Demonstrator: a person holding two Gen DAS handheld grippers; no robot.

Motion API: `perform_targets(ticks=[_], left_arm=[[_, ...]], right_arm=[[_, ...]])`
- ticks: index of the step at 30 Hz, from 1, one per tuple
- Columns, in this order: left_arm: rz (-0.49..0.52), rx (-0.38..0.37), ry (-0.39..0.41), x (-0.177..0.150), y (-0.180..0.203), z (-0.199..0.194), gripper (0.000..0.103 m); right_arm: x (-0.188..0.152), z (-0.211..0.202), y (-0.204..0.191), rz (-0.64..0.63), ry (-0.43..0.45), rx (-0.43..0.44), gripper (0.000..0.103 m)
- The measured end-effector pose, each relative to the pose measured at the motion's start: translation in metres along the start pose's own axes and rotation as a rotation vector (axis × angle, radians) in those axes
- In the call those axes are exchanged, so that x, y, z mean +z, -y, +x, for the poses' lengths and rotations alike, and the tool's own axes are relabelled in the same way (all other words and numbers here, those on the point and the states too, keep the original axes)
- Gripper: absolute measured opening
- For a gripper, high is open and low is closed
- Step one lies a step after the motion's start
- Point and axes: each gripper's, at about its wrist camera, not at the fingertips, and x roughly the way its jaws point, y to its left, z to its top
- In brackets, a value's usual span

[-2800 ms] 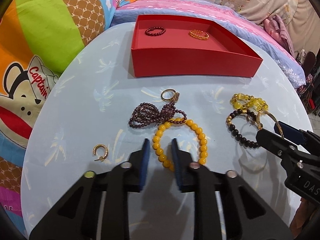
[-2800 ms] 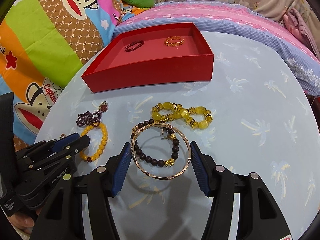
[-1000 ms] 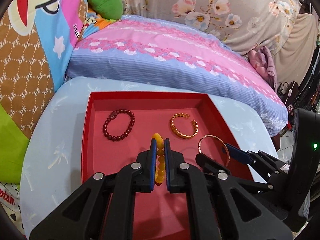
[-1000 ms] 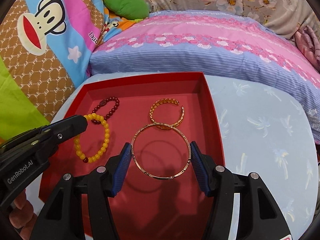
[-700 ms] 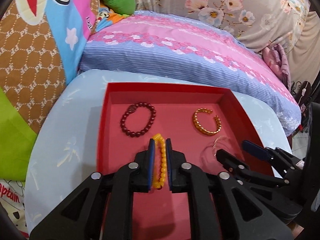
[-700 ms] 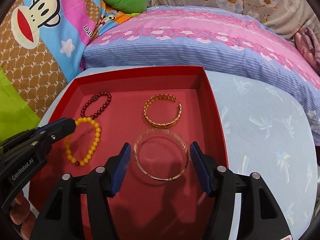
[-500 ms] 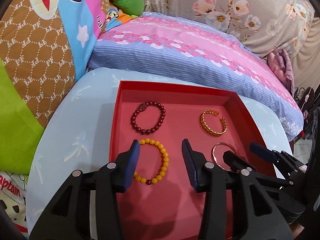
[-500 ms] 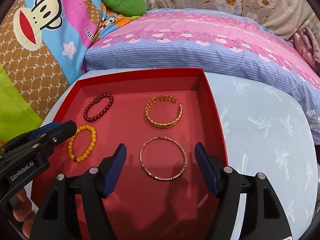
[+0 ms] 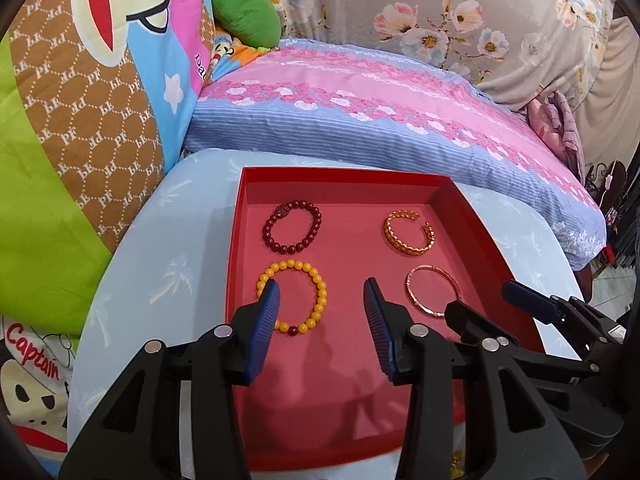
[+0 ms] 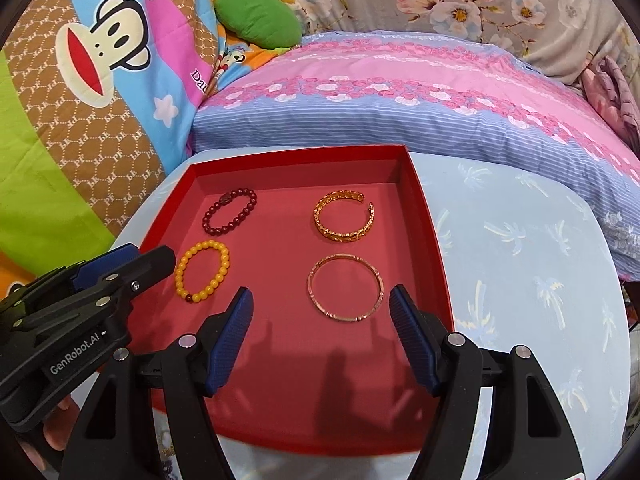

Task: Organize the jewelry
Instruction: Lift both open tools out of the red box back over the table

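A round table (image 10: 520,280) covered in pale blue palm-print cloth is seen carrying a shallow square red tray (image 10: 428,216), its long sides running toward 12 o'clock. Four bracelets are laid flat inside: a dark red beaded one (image 10: 229,211) at 10 o'clock, a gold open cuff (image 10: 344,217) at 2 o'clock with its gap turned to 1 o'clock, a yellow beaded one (image 10: 202,271) at 8 o'clock, and a thin rose-gold bangle (image 10: 345,287) at 4 o'clock. The left gripper (image 9: 321,316), marked "GenRobot.AI", is held wide and empty; the right gripper (image 10: 321,318) likewise.
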Motion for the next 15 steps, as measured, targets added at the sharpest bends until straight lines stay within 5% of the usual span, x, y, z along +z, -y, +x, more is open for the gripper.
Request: perform_targets(ticks=[15], left_arm=[[0.033,0.009,0.036,-0.039,0.017,-0.067,0.044]], right_arm=[[-0.04,-0.071,-0.006,0.008,0.052,-0.001,0.068]])
